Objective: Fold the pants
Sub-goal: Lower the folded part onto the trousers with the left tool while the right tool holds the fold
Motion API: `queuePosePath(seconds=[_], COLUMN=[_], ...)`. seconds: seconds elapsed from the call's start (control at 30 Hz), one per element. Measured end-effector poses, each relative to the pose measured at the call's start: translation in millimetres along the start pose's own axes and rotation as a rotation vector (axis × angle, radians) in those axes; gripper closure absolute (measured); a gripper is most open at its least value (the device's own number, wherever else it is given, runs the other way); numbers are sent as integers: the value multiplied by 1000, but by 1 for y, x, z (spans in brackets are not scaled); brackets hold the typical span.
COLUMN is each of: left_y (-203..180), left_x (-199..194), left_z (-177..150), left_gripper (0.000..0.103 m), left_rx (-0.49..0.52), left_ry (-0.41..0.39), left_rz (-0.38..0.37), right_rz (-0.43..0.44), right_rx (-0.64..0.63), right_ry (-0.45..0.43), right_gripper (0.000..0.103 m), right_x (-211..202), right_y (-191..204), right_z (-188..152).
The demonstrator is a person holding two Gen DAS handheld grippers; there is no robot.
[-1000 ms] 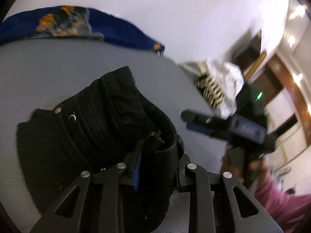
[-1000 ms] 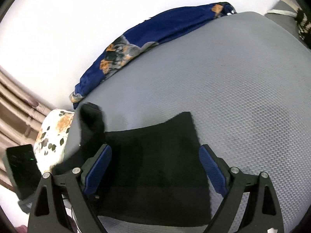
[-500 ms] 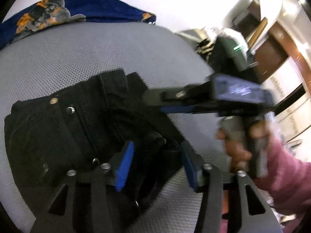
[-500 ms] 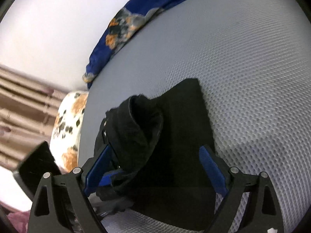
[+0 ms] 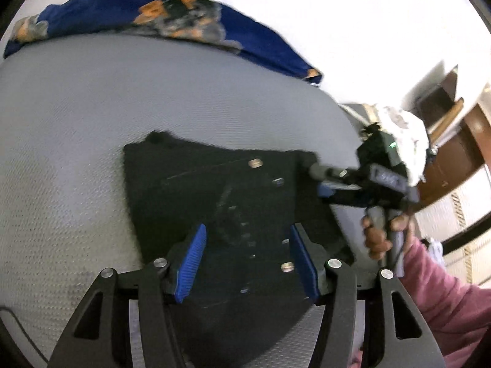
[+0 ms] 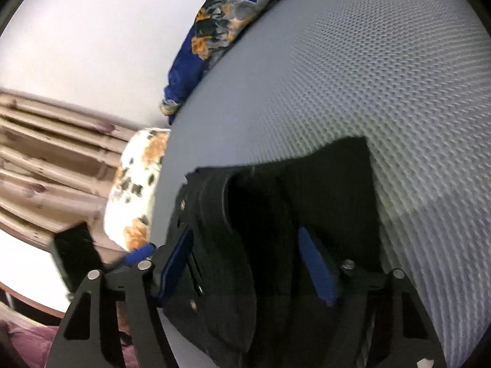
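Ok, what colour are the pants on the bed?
Black, with small metal rivets; the pants show best in the left wrist view.

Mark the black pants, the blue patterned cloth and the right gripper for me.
black pants (image 5: 214,184): left wrist view, flat top panel near the rivets.
blue patterned cloth (image 5: 101,12): left wrist view, plain blue stretch.
right gripper (image 6: 245,263): right wrist view, midway between its fingertips.

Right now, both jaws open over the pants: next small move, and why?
Probably press and smooth the raised fold with the right gripper. The pants lie mostly flat on the grey mat, and the left gripper holds nothing, but the right view shows one thick edge still humped up.
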State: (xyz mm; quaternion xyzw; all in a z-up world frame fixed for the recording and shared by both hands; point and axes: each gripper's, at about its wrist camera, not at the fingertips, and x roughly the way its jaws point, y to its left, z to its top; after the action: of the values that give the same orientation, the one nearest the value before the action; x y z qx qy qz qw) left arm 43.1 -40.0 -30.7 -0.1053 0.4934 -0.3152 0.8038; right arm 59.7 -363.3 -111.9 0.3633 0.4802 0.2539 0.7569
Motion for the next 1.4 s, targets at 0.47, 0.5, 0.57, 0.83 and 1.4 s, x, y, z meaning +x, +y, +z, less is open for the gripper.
queuePosePath(seconds=[0.47, 0.5, 0.57, 0.83, 1.4], left_y=[-10, -13, -19, -24, -34], left_x=[-4, -6, -7, 37, 37], left_z=[1, 3, 7, 3, -42], left_gripper=[46, 46, 46, 46, 46], left_rx=[46, 59, 79, 130, 232], left_ry=[-37, -45, -57, 79, 174], left_rz=[-14, -23, -26, -75, -48], right_rz=[-127, -141, -186, -357, -442], right_rx=[-29, -25, -11, 89, -9], right_ry=[-144, -165, -200, -159, -80], right_gripper=[93, 94, 94, 89, 84], right_x=[-41, -46, -55, -41, -58], right_y=[61, 62, 58, 3, 35], right_z=[-18, -17, -15, -15, -81])
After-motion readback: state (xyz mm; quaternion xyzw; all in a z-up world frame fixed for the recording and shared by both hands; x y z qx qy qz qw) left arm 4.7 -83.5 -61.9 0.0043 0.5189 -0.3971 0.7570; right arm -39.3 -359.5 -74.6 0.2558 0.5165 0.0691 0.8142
